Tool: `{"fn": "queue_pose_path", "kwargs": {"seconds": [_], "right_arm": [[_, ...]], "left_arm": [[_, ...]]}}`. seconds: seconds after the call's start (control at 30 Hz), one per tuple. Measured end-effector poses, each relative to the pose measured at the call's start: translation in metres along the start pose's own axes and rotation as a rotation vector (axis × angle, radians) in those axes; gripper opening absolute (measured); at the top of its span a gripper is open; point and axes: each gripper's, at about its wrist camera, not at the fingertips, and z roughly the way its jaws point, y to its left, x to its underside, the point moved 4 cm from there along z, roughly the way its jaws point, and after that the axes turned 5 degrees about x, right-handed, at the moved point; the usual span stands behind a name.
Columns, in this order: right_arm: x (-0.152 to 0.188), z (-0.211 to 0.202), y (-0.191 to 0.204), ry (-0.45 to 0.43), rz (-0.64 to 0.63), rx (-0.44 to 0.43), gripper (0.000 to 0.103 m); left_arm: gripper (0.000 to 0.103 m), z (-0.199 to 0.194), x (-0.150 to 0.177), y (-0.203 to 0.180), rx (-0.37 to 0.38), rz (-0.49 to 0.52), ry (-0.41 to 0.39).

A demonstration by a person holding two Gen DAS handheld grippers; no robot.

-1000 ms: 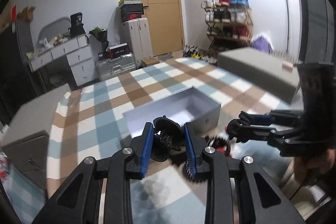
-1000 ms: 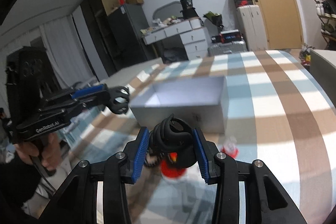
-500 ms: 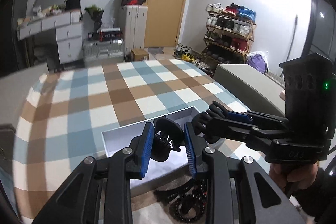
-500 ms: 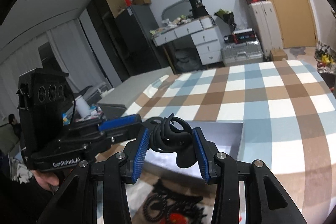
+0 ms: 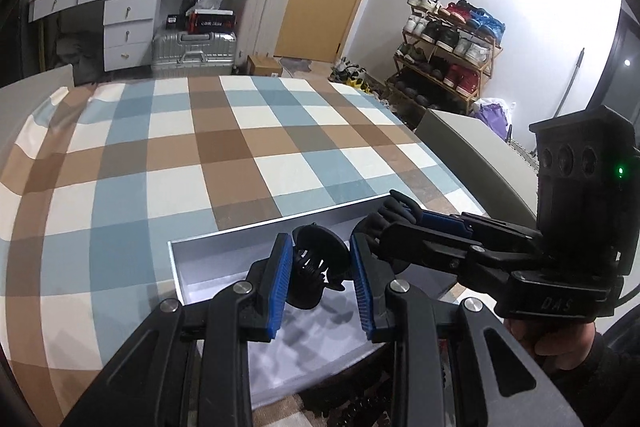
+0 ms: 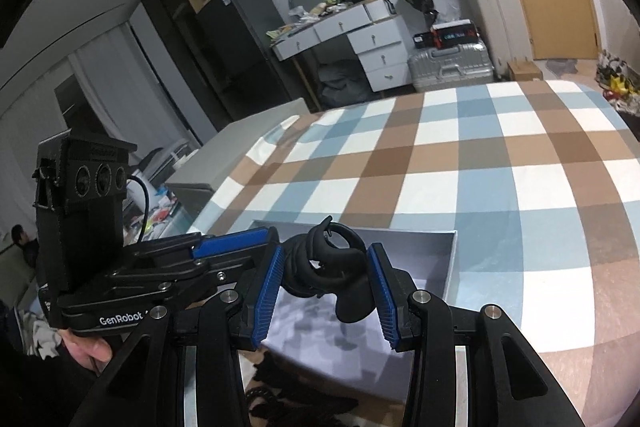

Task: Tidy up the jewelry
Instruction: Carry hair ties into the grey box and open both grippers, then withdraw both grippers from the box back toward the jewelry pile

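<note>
An open grey box (image 5: 224,239) lies on the checked tablecloth (image 5: 168,155). In the left wrist view my left gripper (image 5: 319,247) hovers over the box's inside, shut on a black claw hair clip (image 5: 316,267). My right gripper (image 5: 386,221) comes in from the right beside it, above the same box. The right wrist view shows that right gripper (image 6: 326,255) shut on a second black claw clip (image 6: 326,267) over the box (image 6: 451,261). There my left gripper (image 6: 260,241) sits just to its left. Shadows of both clips fall on the box floor.
Black beaded pieces (image 6: 280,401) lie on the cloth in front of the box, at the bottom edge. A grey block (image 5: 472,151) borders the table's right side, another (image 6: 240,155) its left. A person's hand (image 5: 560,339) holds the right gripper's handle. Furniture stands far behind.
Both grippers have moved forward from the cloth in front of the box to above its inside, each still carrying its clip. The red piece has dropped out of view.
</note>
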Motion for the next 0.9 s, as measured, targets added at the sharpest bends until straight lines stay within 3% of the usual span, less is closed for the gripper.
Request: {"fn": "queue_pose_path", "kwargs": {"seconds": [0.2, 0.27, 0.33, 0.37, 0.53, 0.73, 0.8, 0.9], "right_arm": [[-0.003, 0.010, -0.007, 0.022, 0.042, 0.007, 0.044], [-0.003, 0.008, -0.007, 0.015, 0.052, 0.002, 0.047], [-0.004, 0.002, -0.007, -0.009, 0.057, 0.011, 0.066], [-0.005, -0.004, -0.008, -0.029, 0.062, 0.006, 0.067], [-0.006, -0.031, -0.010, -0.106, 0.086, -0.001, 0.075], [-0.004, -0.057, -0.006, -0.159, 0.069, 0.043, 0.090], [-0.002, -0.065, -0.004, -0.180, 0.061, 0.076, 0.098], [0.002, -0.075, 0.003, -0.204, 0.032, 0.107, 0.100]], "left_arm": [[0.026, 0.004, -0.003, 0.004, 0.012, -0.009, 0.007], [0.043, 0.001, -0.004, 0.004, 0.002, -0.006, -0.005], [0.062, -0.006, -0.005, 0.007, -0.023, -0.007, -0.041], [0.065, -0.011, -0.005, 0.008, -0.012, -0.015, -0.056], [0.066, -0.033, -0.005, 0.011, -0.035, -0.040, -0.121], [0.074, -0.048, -0.001, 0.008, -0.100, -0.031, -0.162], [0.075, -0.053, 0.002, 0.005, -0.141, -0.032, -0.179], [0.076, -0.055, 0.004, 0.000, -0.217, -0.018, -0.186]]}}
